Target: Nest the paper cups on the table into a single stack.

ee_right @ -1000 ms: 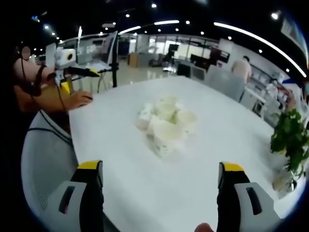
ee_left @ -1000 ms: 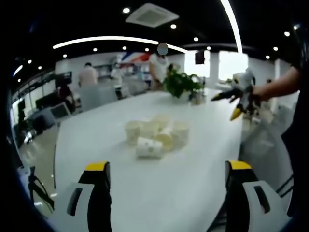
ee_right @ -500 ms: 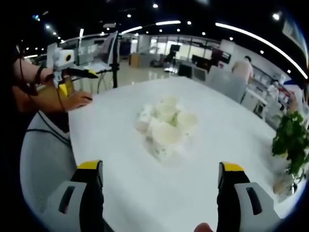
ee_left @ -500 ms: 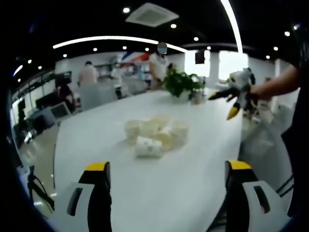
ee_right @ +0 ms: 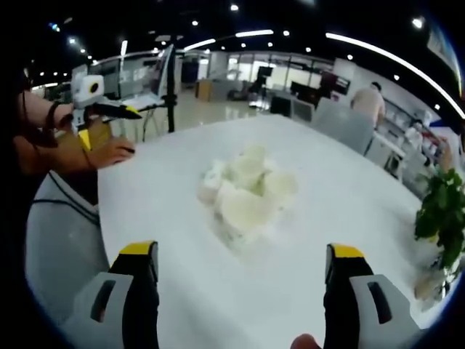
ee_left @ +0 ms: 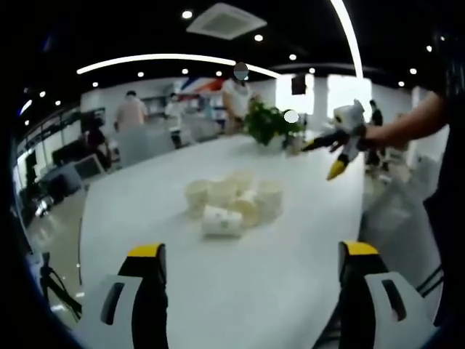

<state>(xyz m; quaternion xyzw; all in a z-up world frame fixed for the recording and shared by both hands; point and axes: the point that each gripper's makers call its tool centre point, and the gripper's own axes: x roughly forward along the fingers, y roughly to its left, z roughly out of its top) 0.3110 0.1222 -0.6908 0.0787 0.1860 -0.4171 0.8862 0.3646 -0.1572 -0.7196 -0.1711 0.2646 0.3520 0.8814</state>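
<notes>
Both grippers, left [ee_left: 251, 273] and right [ee_right: 240, 273], jaws spread, face clustered paper cups [ee_left: 232, 203] mid-surface [ee_left: 290, 276]; a careless approach could scatter them.

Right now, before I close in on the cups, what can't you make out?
- Cluster of white paper cups: exact count unclear; they overlap and blur together in both gripper views.
- Tipped cup: small, so whether anything is nested inside is unclear.
- Green potted plant: cut by right gripper view's edge.

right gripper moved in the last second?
Yes. In the left gripper view the right gripper has shifted left toward the plant, while the cups and plant hold their places.
</notes>
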